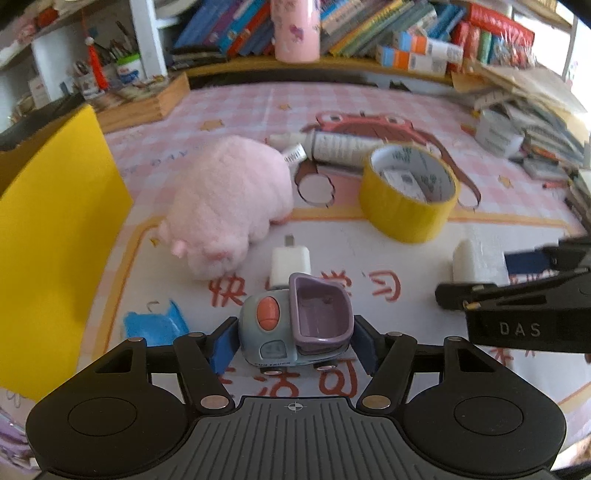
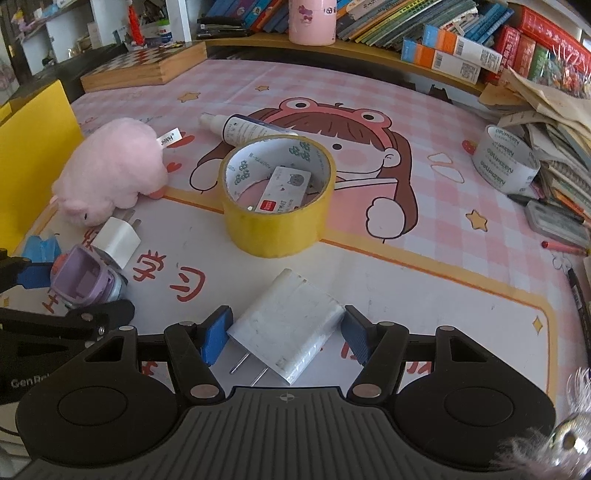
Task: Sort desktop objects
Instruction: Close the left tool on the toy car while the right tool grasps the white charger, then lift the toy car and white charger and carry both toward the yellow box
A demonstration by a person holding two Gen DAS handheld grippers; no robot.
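Observation:
A small toy truck (image 1: pixel 295 325) with a purple bucket sits between the blue pads of my left gripper (image 1: pixel 293 341); the pads stand beside it with small gaps, open. The truck also shows in the right wrist view (image 2: pixel 86 280). A large white charger (image 2: pixel 288 325) lies between the pads of my right gripper (image 2: pixel 284 334), which is open around it. A small white charger (image 1: pixel 290 264) lies just beyond the truck. A pink plush toy (image 1: pixel 229 199), a yellow tape roll (image 1: pixel 410 192) and a white tube (image 1: pixel 332 146) lie further back.
A yellow box (image 1: pixel 48 236) stands at the left. A wooden chessboard box (image 2: pixel 144 64) and a shelf of books (image 2: pixel 443 33) are at the back. A white tape roll (image 2: pixel 506 158), pens and stacked papers are at the right. A blue scrap (image 1: pixel 155 325) lies left of the truck.

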